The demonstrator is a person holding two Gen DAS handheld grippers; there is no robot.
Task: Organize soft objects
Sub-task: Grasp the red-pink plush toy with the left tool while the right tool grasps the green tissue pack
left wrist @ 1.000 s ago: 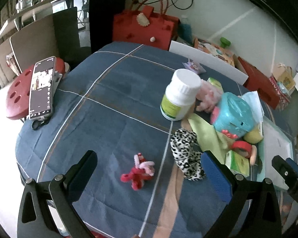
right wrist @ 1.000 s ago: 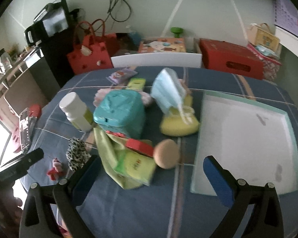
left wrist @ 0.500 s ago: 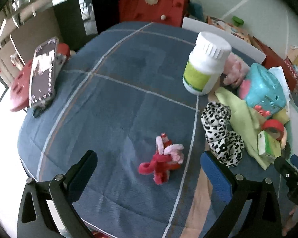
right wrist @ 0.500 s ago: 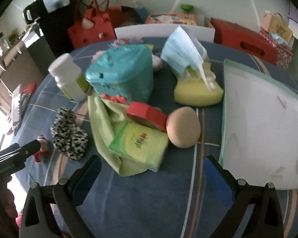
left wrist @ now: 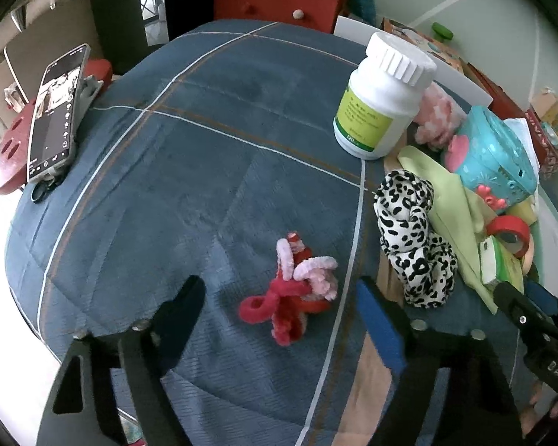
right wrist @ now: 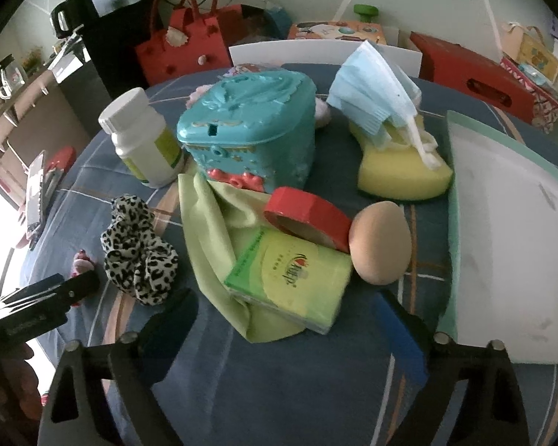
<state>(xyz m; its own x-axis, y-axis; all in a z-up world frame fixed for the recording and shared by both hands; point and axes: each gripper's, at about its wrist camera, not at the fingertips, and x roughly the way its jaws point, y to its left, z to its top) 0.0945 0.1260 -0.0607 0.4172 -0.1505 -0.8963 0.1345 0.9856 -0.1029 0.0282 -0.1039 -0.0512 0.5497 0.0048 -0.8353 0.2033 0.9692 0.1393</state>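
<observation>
The left hand-held gripper [left wrist: 279, 312] hangs spread around the pipe-cleaner toy [left wrist: 292, 297]; the right hand-held gripper [right wrist: 290, 319] hangs spread just before the tissue pack [right wrist: 290, 278].

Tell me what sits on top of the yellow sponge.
A blue face mask lies on the yellow sponge, its white straps trailing over the sponge's top. Whatever is beneath the mask on the sponge's far end is covered.

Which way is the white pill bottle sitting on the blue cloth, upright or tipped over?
Upright. The white pill bottle stands on its base with its ribbed cap on top and its label readable around the side, next to the teal box.
</observation>
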